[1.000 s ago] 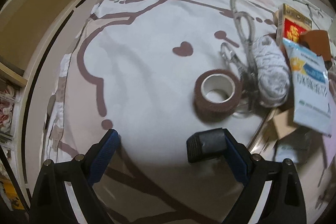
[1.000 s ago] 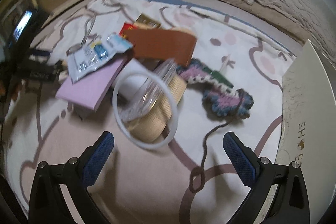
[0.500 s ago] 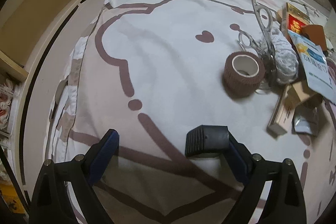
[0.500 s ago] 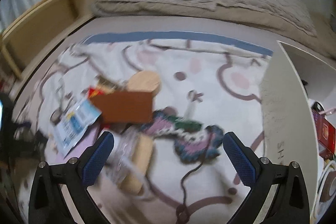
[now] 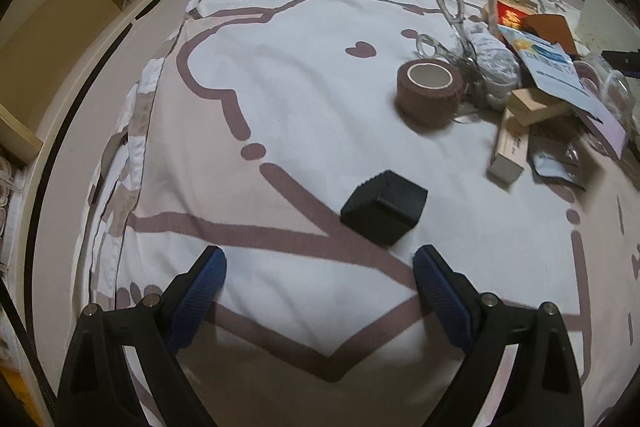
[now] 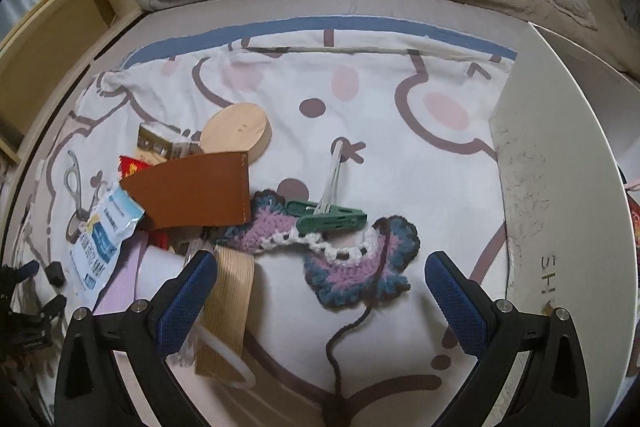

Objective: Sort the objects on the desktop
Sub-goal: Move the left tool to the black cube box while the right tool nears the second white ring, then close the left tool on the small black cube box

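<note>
Stock as I read it from my station, nearest first, all placed against the black block (image 5: 384,213). Left gripper (image 5: 318,269): jaws wide, holding nothing, just short of the block, which lies alone on the printed bedsheet (image 5: 280,99), apart from everything else. Beyond the block and to its right: brown tape roll (image 5: 430,93) standing on end; behind it, scissors (image 5: 450,7) and a grey yarn ball (image 5: 494,61), touching one another; further right, a heap of small boxes and a blue-and-white packet (image 5: 554,67), overlapping. Right gripper (image 6: 320,281): jaws wide, empty, poised over a crocheted piece (image 6: 352,259) with a green clip (image 6: 332,219) resting on it. Left of that, on the heap's other side: brown leather sleeve (image 6: 192,193), round wooden lid (image 6: 238,135), clear ring (image 6: 228,367) on a ribbed card. At far right, a white box (image 6: 560,187), open; its contents are barely visible. Progress, in my judgement: early. One item stands separate; the heap remains unsorted, and I cannot tell which spot is meant for which kind.
</note>
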### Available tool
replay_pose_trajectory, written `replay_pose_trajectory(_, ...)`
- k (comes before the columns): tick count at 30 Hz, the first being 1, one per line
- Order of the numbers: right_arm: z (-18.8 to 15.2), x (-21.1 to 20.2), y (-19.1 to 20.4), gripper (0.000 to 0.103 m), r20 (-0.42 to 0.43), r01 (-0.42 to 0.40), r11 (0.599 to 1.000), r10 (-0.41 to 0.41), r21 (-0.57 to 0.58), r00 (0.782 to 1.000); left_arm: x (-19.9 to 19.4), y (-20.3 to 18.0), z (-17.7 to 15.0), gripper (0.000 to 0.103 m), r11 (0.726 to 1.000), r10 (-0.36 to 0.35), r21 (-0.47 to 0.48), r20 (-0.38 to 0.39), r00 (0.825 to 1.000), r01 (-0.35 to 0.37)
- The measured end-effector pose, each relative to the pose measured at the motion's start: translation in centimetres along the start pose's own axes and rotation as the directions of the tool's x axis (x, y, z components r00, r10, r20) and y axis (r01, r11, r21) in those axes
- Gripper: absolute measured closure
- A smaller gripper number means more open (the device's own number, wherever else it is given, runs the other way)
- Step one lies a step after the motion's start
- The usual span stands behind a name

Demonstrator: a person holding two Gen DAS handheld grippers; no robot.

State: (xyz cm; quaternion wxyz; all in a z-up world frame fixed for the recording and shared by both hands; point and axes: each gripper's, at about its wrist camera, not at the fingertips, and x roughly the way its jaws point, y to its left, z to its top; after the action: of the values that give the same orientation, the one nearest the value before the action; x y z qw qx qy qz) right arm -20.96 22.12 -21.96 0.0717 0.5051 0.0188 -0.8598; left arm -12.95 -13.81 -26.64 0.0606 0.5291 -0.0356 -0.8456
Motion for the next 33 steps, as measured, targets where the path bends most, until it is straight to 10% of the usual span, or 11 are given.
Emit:
replay_pose_trajectory(15,-2.3,-2.1,0.7,0.000,-0.066,-0.069,0.994,0.063,-0.084,0.996,-2.7,0.6,1.7,0.007,0.999,0.021,-0.040,0.066,0.998,-0.018)
replay_pose_trajectory(33,-7.1,-0.7,5.6,0.000,-0.144,-0.128,0.931,0.083,-0.342,0.986,-1.2,5.7,2.3,0.007,0.932,0.027,-0.362,-0.005,1.000,-0.027)
